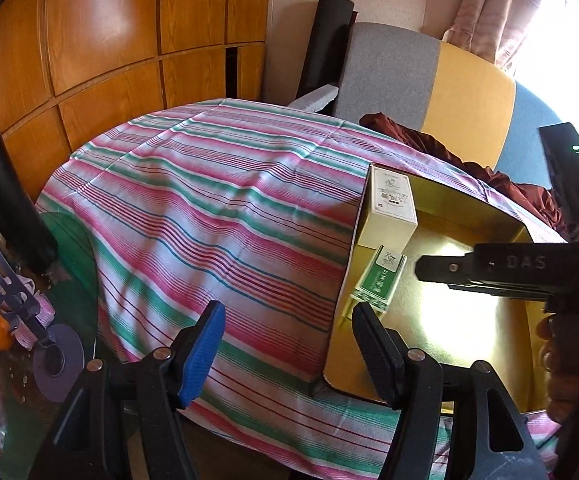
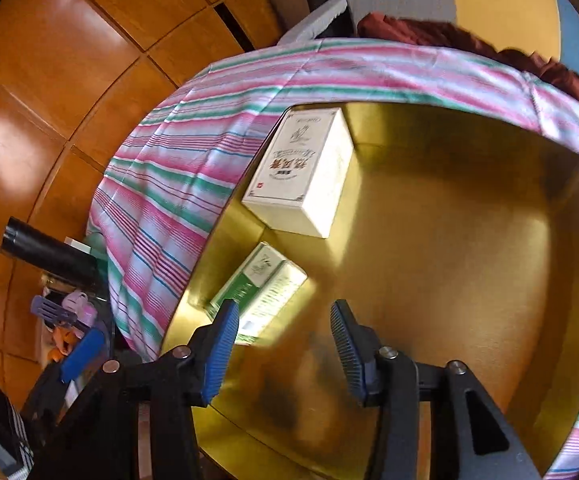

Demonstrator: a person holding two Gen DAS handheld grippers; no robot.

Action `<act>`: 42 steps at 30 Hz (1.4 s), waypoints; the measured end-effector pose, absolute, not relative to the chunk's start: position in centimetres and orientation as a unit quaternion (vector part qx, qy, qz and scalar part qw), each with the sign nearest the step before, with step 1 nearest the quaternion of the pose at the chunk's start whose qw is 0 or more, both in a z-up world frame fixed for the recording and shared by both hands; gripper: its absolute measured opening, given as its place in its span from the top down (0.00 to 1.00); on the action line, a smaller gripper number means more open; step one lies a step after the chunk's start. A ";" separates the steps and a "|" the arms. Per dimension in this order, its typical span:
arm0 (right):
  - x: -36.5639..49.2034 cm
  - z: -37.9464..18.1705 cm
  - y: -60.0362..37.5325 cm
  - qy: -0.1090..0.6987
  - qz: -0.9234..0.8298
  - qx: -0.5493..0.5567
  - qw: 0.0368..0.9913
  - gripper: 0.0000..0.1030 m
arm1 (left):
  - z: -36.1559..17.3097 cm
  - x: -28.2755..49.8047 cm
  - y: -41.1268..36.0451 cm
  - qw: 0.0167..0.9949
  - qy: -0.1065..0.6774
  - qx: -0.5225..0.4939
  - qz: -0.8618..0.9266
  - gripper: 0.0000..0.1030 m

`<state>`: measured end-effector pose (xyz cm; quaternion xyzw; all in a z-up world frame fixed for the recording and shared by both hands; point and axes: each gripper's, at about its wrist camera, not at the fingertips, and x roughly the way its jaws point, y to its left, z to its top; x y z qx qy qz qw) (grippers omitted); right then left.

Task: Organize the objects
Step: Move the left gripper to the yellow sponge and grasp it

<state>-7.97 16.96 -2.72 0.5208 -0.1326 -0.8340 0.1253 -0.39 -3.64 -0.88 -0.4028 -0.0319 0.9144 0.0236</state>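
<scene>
**Both claws spread over the gold tray**

The right gripper (image 2: 283, 350) hangs with its blue ribbed pads (image 2: 217, 354) spread wide and nothing between them, just above the shiny gold rectangular tray (image 2: 469, 240). At its 11 o'clock lies the small green-and-white carton (image 2: 259, 286), its near end hidden behind the left pad. Farther on, at 12 o'clock, the larger cream printed box (image 2: 303, 176) sits in the tray's far corner; its lettering is blurred and cannot be read.

The left gripper (image 1: 287, 354) is likewise spread and empty, straddling the tray's near left edge (image 1: 339, 344). In its view the green-and-white carton (image 1: 377, 284) rests at 1 o'clock, touching the cream printed box (image 1: 391, 210) beyond it. The right gripper's black body (image 1: 501, 270) crosses from 3 o'clock, covering part of the tray floor.

The tray sits on a pink, green and white striped cloth (image 1: 209, 208). At 9 o'clock, purple and orange clutter (image 1: 13, 312) is cut off at the frame edge and hard to identify.
</scene>
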 end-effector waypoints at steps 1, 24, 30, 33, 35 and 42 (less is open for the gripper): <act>-7.4 -2.4 17.4 -0.125 -0.840 0.513 0.121 0.53 | -0.9 -0.4 -3.4 0.026 -0.030 -0.403 0.914 0.35; 9.3 3.2 45.7 -0.167 -0.868 0.429 -0.188 0.21 | 3.3 2.6 14.8 0.284 0.086 -0.362 0.884 0.35; 14.5 3.0 52.5 -0.231 -0.833 0.429 -0.261 0.20 | 2.6 6.5 24.2 0.415 0.153 -0.360 0.821 0.35; 16.3 2.0 53.8 -0.251 -0.823 0.432 -0.270 0.20 | 0.8 8.4 28.1 0.467 0.180 -0.380 0.778 0.35; 17.1 1.3 54.3 -0.261 -0.820 0.432 -0.271 0.20 | -0.4 9.1 29.8 0.486 0.179 -0.408 0.752 0.28; 18.3 0.6 55.3 -0.324 -0.824 0.394 -0.246 0.20 | -4.2 8.7 33.5 0.473 0.109 -0.542 0.686 0.27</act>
